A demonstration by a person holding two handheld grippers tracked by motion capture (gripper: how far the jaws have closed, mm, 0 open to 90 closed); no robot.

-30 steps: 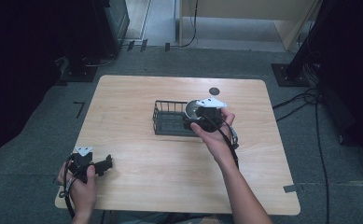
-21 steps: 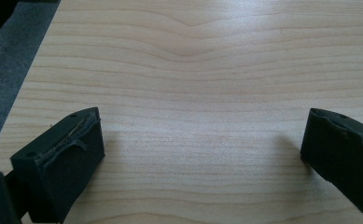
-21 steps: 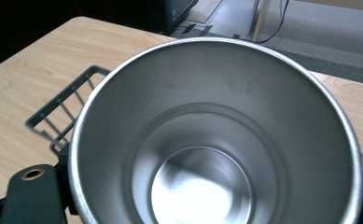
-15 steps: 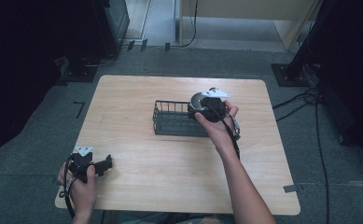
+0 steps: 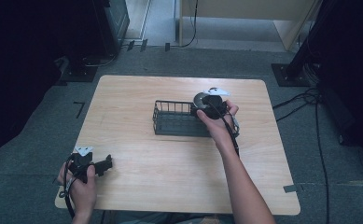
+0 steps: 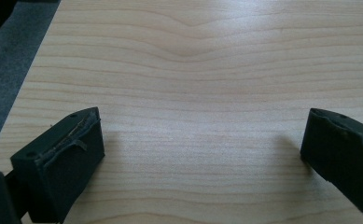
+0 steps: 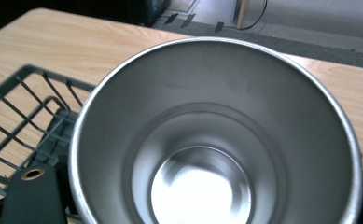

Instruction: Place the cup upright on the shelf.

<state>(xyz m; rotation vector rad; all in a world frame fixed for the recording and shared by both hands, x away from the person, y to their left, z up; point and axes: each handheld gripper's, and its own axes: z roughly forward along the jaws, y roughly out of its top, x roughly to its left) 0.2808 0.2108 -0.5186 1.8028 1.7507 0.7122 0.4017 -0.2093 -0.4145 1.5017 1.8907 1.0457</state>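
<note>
Between the jaws of the right gripper (image 5: 206,103) sits a steel cup (image 7: 216,135), clamped at its rim and held mouth-up by the far right corner of the wire basket (image 5: 174,122). Over the last second the cup has travelled from above the basket's right end out past its far edge, so it looks like the cup is being taken out, with a spot on the bare table (image 5: 137,93) still to be chosen. Away at the near left corner, the left gripper (image 5: 105,163) rests low over the wood, jaws spread wide and empty.
</note>
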